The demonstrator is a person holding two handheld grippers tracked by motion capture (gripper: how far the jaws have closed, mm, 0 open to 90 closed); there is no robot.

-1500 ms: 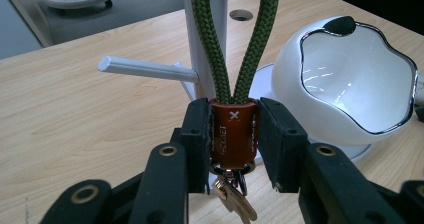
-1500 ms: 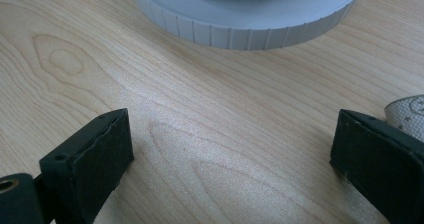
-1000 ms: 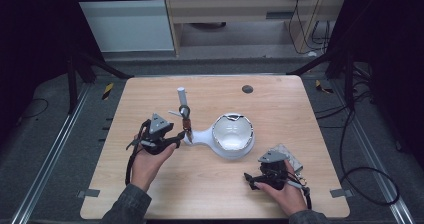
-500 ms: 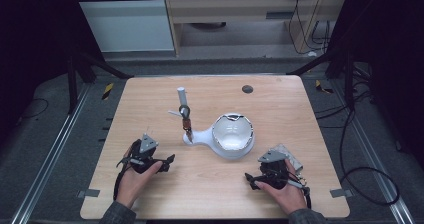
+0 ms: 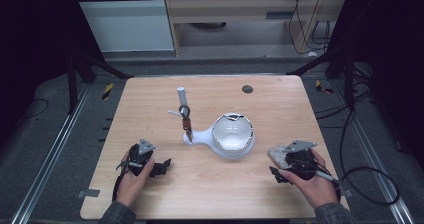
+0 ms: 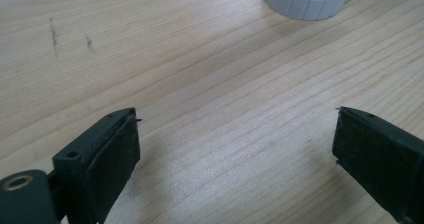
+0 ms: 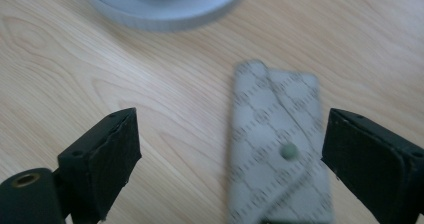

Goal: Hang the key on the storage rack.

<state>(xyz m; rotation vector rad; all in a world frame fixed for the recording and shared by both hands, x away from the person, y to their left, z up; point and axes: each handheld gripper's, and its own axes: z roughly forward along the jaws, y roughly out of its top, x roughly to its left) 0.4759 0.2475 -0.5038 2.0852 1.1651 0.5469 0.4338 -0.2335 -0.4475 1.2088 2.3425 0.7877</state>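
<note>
Grey patterned pouch (image 7: pixel 280 149) with snap button lies flat.

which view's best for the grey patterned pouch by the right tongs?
The right gripper view: the flat grey patterned pouch with a snap button lies flat on the wooden table between the open right tongs, its flap and pattern visible though slightly blurred. The high view catches just its corner beside the tongs.
</note>
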